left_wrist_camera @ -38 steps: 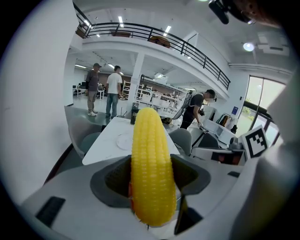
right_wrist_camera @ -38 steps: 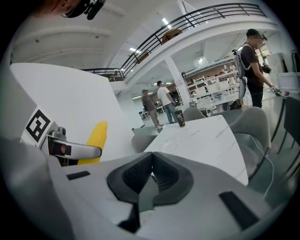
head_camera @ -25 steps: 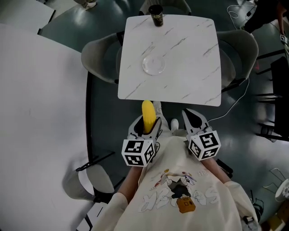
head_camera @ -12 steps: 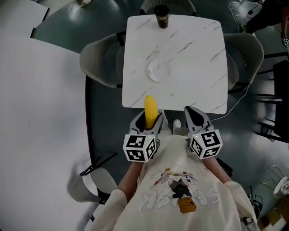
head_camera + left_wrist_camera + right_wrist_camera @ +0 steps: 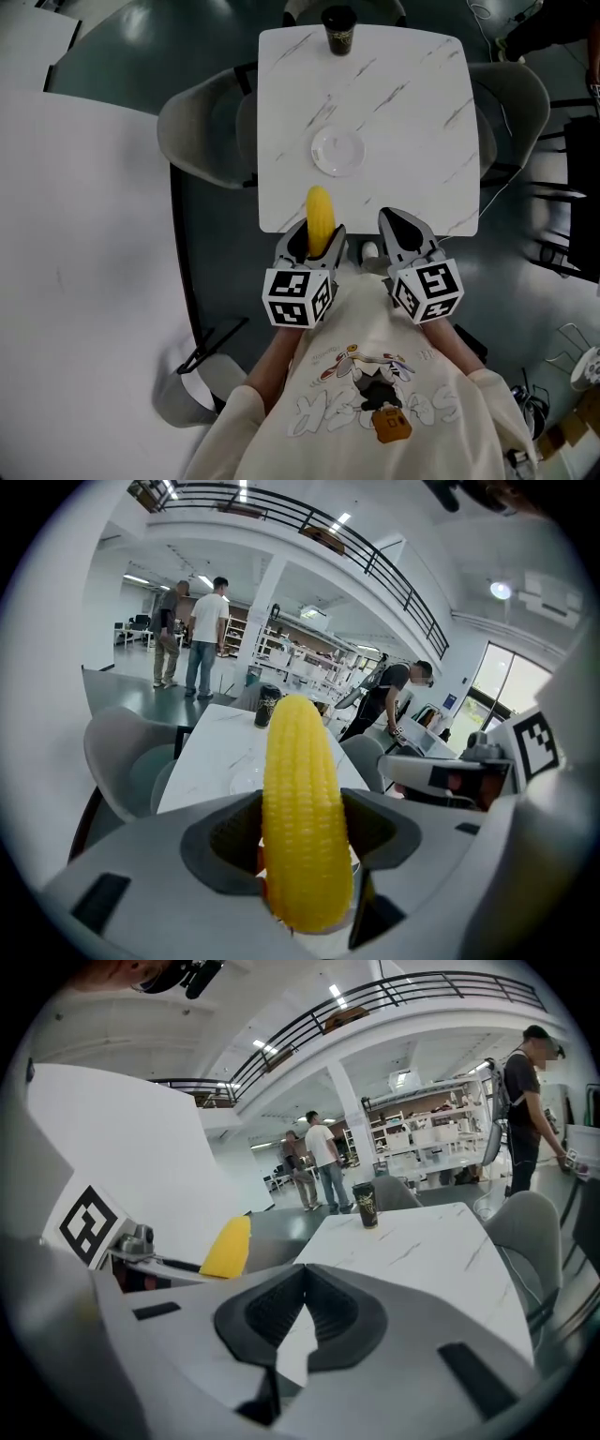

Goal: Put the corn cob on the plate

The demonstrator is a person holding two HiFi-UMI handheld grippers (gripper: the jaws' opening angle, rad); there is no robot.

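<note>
Between left gripper (image 5: 310,247) jaws, corn cob (image 5: 320,217) clamped, tip seemingly over table (image 5: 403,122)

Between the dark grey pads of our left gripper (image 5: 314,240) we see a bright yellow corn cob (image 5: 300,808). Ahead of it are a white, grey-veined table (image 5: 403,122), a clear plate (image 5: 337,151) and a black cup (image 5: 338,30).

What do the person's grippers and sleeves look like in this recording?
The left gripper and right gripper are matching light grey shells with dark ribbed pads inside the jaws. Each carries a white cube printed with black square markers. No cables show. The person wears a cream long-sleeved top with a cartoon print.
</note>
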